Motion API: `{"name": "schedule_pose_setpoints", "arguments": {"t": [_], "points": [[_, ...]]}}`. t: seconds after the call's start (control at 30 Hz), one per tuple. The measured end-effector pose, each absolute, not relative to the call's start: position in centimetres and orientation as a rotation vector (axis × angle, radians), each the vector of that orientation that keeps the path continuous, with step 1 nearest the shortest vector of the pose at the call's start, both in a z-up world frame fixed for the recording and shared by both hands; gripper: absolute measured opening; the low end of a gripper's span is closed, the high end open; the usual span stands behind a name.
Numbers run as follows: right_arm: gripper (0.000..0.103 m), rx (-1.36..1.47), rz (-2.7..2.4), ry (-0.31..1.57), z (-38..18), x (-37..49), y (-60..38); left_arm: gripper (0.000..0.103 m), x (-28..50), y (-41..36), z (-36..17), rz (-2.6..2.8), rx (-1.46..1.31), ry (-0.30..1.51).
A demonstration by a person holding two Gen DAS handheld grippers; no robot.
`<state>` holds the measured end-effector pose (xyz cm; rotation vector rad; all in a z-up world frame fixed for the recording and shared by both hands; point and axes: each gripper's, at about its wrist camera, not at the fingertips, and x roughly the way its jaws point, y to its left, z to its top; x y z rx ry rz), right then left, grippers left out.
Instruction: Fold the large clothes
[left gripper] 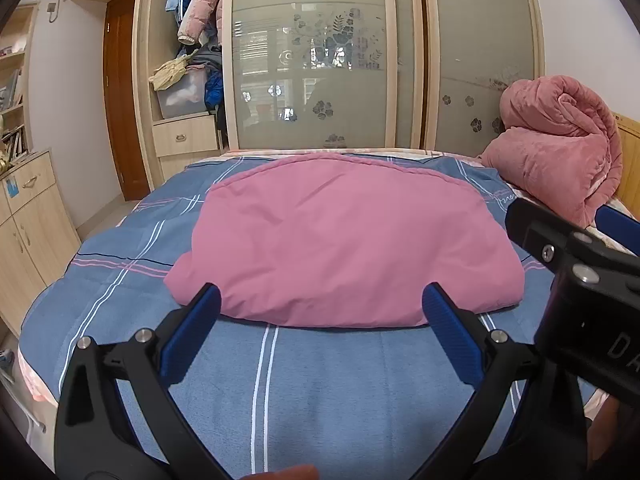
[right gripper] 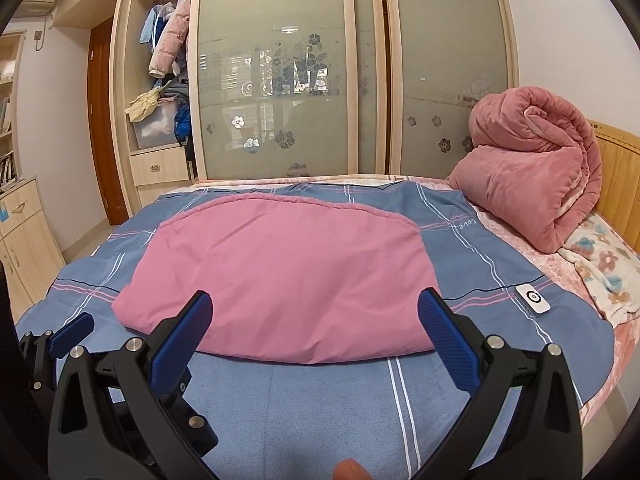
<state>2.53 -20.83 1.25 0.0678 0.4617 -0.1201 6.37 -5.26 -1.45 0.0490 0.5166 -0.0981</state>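
Blue plaid bedspread (right gripper: pixel 304 408) under pink garment (right gripper: pixel 280 276) reads "love".

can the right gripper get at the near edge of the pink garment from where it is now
Probably yes. The right gripper is open and empty, with the pink garment lying flat on the bedspread right ahead and nothing between them.

One folded pink garment (left gripper: pixel 344 240), one rolled pink blanket (left gripper: pixel 560 148), one bed (left gripper: pixel 312 380), two tongs: left (left gripper: pixel 320 308), right (right gripper: pixel 316 314).
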Motion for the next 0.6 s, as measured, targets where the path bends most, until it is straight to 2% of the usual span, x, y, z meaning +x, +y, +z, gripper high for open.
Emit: {"name": "schedule_pose_setpoints", "arguments": {"t": [0.6], "points": [[0.102,0.071,-0.130,0.462,1.39,2.46,-20.64,0.101,6.41,-5.72,-1.52,-0.112,0.062,0.521]]}}
